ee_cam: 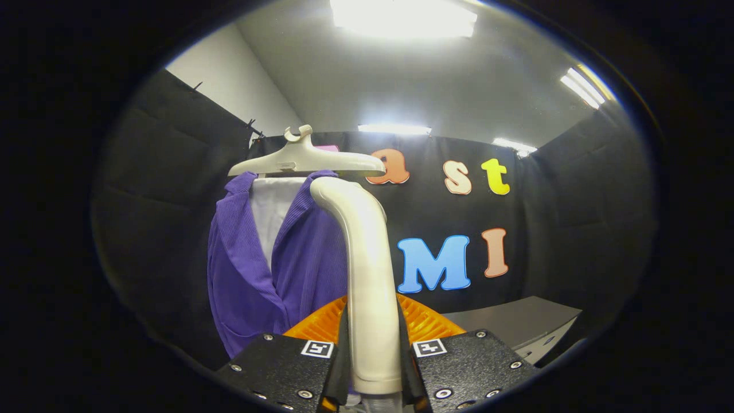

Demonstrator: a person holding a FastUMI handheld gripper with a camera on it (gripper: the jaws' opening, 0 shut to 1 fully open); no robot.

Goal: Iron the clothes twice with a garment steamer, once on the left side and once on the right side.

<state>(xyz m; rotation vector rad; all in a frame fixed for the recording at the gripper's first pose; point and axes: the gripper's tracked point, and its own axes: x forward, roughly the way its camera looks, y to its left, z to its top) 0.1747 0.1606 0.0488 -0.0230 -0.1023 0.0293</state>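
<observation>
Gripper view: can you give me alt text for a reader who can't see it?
The claw is shut on a cream garment steamer, its head raised near the top of a purple garment hanging on a pale hanger. A grey table stands beyond.

A cream plastic garment steamer handle point(370, 275) stands upright, clamped between the gripper's point(375, 367) two fingers, its curved head bending toward a purple ribbed cardigan point(258, 269). The cardigan hangs open over white fabric on a cream plastic hanger point(307, 160), just beyond the steamer's head.
</observation>
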